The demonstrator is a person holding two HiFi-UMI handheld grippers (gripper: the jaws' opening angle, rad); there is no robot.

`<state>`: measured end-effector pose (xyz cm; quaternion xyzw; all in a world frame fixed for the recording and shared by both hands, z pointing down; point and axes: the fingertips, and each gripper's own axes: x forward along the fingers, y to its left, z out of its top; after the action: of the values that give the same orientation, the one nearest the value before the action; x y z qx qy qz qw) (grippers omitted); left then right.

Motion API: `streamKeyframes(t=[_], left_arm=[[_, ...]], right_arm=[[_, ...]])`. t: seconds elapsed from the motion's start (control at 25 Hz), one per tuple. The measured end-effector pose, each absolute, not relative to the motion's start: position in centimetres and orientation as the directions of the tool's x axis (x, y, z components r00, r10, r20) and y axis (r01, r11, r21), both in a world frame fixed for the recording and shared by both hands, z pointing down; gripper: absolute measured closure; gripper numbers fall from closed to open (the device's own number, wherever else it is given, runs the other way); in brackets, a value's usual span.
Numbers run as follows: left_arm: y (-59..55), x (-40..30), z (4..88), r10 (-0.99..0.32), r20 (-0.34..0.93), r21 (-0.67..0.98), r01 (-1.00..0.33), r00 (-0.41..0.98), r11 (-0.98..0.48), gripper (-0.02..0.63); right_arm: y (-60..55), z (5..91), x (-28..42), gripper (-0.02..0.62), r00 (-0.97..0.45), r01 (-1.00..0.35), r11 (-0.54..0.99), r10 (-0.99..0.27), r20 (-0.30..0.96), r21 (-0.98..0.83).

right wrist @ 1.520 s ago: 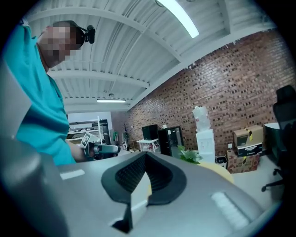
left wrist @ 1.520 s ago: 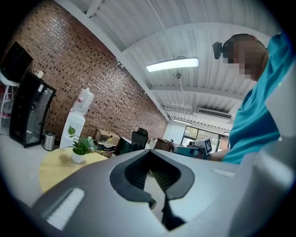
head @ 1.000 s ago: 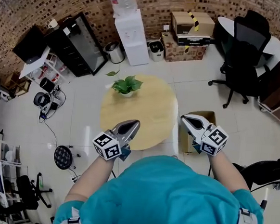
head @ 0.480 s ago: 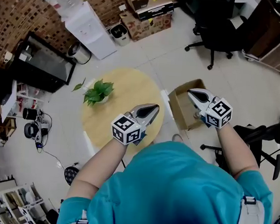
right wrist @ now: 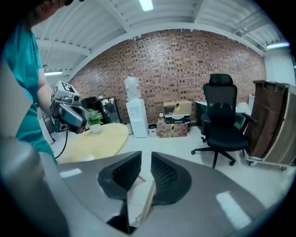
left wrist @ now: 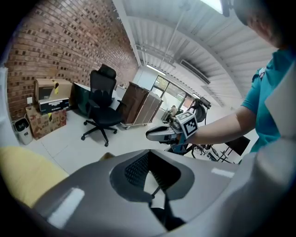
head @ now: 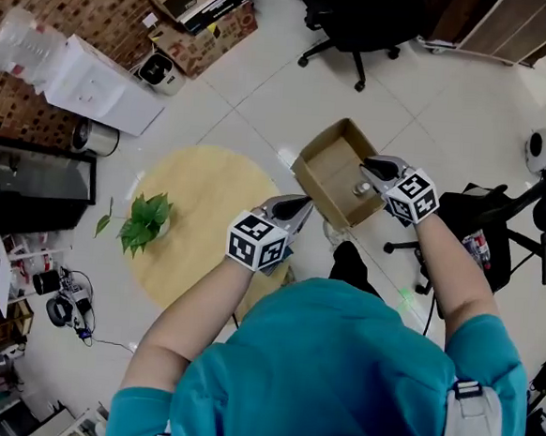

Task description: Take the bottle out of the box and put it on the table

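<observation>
An open cardboard box (head: pixel 326 166) stands on the floor to the right of the round wooden table (head: pixel 198 218). Inside it shows the pale top of a bottle (head: pixel 361 187). My right gripper (head: pixel 371 164) hovers over the box's right side. In the right gripper view, the right gripper (right wrist: pixel 145 157) has a narrow gap and its jaws are opening with nothing between them; a cardboard edge (right wrist: pixel 149 196) shows below. My left gripper (head: pixel 298 203) sits by the box's near left edge, over the table's rim. In the left gripper view, my left gripper (left wrist: pixel 149 155) is shut and empty.
A potted plant (head: pixel 144 219) stands on the table's left side. A white water dispenser (head: pixel 96 81), a small bin (head: pixel 158 70) and stacked cartons (head: pixel 200 9) line the brick wall. One black office chair (head: pixel 350 12) is beyond the box, and another (head: pixel 485 220) is at its right.
The view has swung right, from the table to the box. Both grippers moved right and down; the right one now hangs over the box and its jaws have parted slightly.
</observation>
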<state>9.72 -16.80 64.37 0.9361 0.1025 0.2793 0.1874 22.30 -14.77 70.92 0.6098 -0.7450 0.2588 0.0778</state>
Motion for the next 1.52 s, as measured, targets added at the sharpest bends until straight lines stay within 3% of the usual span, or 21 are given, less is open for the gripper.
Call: streamKeyframes(t=[0.16,0.32,0.52,0.72,1.12,1.52], left_arm=[[-17.9,14.7,71.0,0.337,0.574,0.447,0.059,0.746,-0.893,0.606],[-17.7,18.8,82.6,0.389,0.644,0.506,0.015,0.658,-0.862,0.606],[-17.0,15.3,104.4,0.417,0.755,0.511,-0.055,0.505,-0.858,0.606],[-17.1,13.3,118.9,0.430,0.808,0.508,-0.107,0.403,-0.854,0.606],[-17.9,10.0,136.6,0.370,0.897,0.404,-0.108,0.242,-0.909,0.604],[-19.0,7.5,144.1,0.355,0.922,0.367,-0.062,0.153,-0.928,0.604]], right_arm=[[-15.9,81.7,25.8,0.500,-0.256,-0.944,0.094,-0.816,0.519,-0.317],[-16.0,97.3,27.1,0.452,-0.317,-0.934,0.120,-0.717,0.621,-0.337],[-13.8,121.2,20.6,0.399,-0.396,-0.911,0.159,-0.588,0.705,-0.379],[-12.7,135.9,18.4,0.380,-0.357,-0.926,0.095,-0.537,0.764,-0.366],[-12.0,151.9,13.7,0.362,-0.328,-0.944,0.106,-0.419,0.847,-0.313],[-13.1,157.8,10.2,0.382,-0.306,-0.952,0.110,-0.285,0.908,-0.286]])
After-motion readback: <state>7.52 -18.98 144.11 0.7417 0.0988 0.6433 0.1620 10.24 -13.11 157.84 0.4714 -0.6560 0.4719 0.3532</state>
